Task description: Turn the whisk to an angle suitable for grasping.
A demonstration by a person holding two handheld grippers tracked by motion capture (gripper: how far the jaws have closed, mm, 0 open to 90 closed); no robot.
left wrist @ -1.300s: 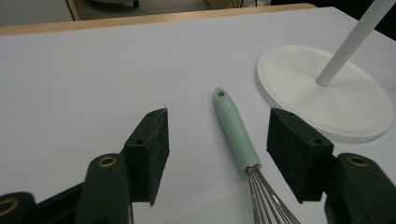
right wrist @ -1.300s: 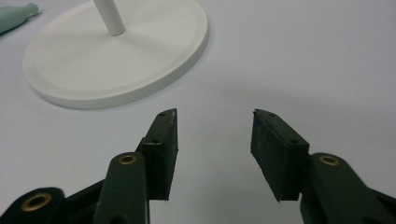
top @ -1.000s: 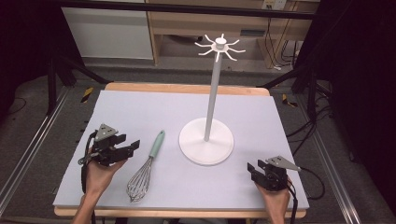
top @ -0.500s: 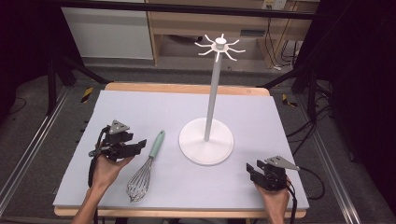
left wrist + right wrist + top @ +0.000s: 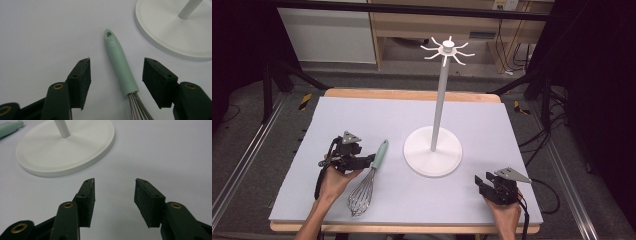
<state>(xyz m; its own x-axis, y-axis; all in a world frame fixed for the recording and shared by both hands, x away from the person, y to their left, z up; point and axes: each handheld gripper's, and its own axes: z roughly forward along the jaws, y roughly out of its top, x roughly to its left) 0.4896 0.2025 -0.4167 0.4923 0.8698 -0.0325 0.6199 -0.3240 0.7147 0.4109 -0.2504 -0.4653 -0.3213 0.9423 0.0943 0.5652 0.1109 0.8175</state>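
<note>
Left tool (image 5: 116, 75) nearer whisk (image 5: 121, 70).

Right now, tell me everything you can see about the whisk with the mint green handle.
The whisk with the mint green handle lies flat on the pale grey table top, left of the white stand's round base. Its matt, smooth handle has a hanging hole at the far end and a small embossed mark; silver wire loops form the balloon end nearest the person. The left gripper straddles the handle, jaws open, pads not touching it.
</note>
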